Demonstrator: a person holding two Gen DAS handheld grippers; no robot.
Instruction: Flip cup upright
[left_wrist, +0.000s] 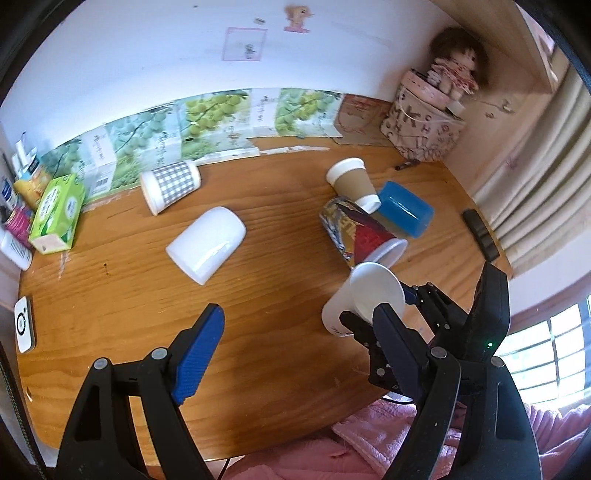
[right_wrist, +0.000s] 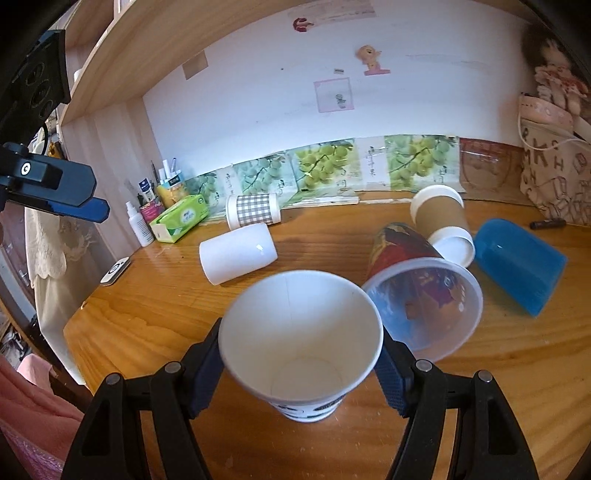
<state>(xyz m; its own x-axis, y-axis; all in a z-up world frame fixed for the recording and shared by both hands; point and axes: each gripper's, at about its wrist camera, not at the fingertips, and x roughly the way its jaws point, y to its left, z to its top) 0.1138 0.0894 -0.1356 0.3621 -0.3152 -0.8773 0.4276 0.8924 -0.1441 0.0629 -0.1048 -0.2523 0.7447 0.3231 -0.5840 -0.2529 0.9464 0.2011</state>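
My right gripper (right_wrist: 301, 373) is shut on a white paper cup (right_wrist: 301, 332). The cup is tilted, mouth toward the camera, base low near the wooden table (right_wrist: 166, 295). In the left wrist view the same cup (left_wrist: 373, 295) sits between the right gripper's fingers at the table's front right. My left gripper (left_wrist: 299, 336) is open and empty, above the table's front middle. Other cups lie on their sides: a plain white cup (left_wrist: 207, 243), a checked cup (left_wrist: 171, 182), a brown-sleeved cup (left_wrist: 354, 184), a red printed clear cup (left_wrist: 364, 232) and a blue cup (left_wrist: 404, 212).
A green tissue box (left_wrist: 57, 214) and bottles stand at the back left. A patterned box with a doll (left_wrist: 424, 122) stands at the back right. A black remote (left_wrist: 480, 232) lies at the right edge, a white device (left_wrist: 24, 325) at the left edge.
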